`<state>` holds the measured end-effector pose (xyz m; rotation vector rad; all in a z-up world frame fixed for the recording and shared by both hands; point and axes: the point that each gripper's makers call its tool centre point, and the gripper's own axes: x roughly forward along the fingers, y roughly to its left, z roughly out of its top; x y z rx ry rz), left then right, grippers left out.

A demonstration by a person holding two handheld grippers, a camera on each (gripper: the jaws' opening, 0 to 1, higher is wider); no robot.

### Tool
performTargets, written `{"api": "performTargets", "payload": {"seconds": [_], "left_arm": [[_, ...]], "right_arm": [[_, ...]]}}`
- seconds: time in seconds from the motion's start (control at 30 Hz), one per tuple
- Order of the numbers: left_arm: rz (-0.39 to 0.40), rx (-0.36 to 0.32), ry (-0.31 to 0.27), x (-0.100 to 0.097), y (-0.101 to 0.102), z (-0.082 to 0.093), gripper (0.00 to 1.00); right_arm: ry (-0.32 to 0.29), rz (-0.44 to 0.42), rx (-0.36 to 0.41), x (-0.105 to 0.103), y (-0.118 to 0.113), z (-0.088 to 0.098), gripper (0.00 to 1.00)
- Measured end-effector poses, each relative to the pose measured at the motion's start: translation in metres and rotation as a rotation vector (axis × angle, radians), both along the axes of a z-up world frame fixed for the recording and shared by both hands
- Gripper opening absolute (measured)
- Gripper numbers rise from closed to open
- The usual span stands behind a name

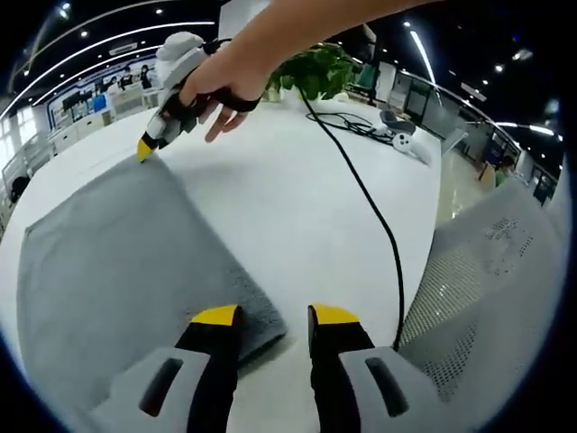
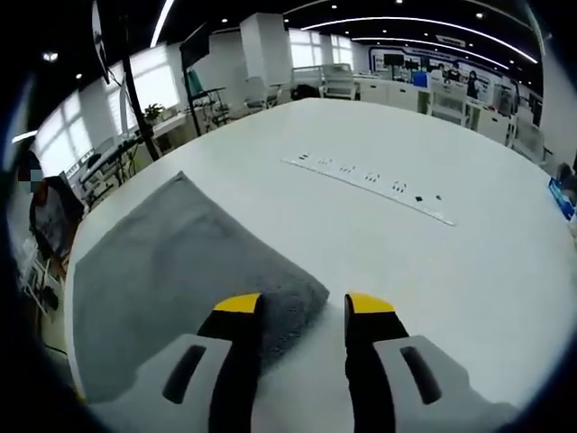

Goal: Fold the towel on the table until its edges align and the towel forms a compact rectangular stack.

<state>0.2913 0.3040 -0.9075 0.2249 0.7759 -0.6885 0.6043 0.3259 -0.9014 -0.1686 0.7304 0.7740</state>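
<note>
Now: two corners, two grippers, one soft towel

Spread flat on the white table (image 2: 469, 271) lies the grey towel (image 1: 108, 262), and I judge it light, limp and a little grippy, so it will drape and sag instead of holding a line. Corners are the place to take it. My left gripper (image 1: 275, 316) stands with its jaws apart and nothing between them, one yellow tip over the near corner of the cloth, the other over bare table. My right gripper (image 2: 305, 305) is the same: jaws parted, empty, straddling its own corner, with one tip over the towel. In the left gripper view I see that right gripper in my hand (image 1: 221, 86), its tip touching the far corner. A black cable (image 1: 361, 194) trails across the table beside the towel; I would keep the fold away from it.
</note>
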Motion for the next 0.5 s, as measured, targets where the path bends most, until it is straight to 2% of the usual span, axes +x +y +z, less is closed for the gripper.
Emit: {"api": "performTargets", "payload": {"seconds": [0.17, 0.23, 0.3, 0.37, 0.5], "left_arm": [[-0.009, 0.011, 0.004, -0.001, -0.001, -0.003, 0.3], [-0.01, 0.014, 0.006, -0.001, -0.001, -0.003, 0.3], [-0.014, 0.021, 0.008, -0.001, -0.001, -0.003, 0.29], [-0.028, 0.039, 0.001, 0.0, 0.0, -0.004, 0.28], [-0.021, 0.032, 0.0, 0.001, 0.001, -0.006, 0.27]], "right_arm": [[0.007, -0.015, -0.006, 0.004, -0.002, -0.004, 0.28], [0.023, -0.025, 0.016, 0.004, 0.0, -0.005, 0.25], [0.033, -0.027, -0.002, 0.005, -0.003, -0.008, 0.21], [0.038, -0.022, -0.007, 0.003, -0.003, -0.01, 0.18], [0.044, -0.017, -0.003, -0.001, -0.003, -0.011, 0.16]]}}
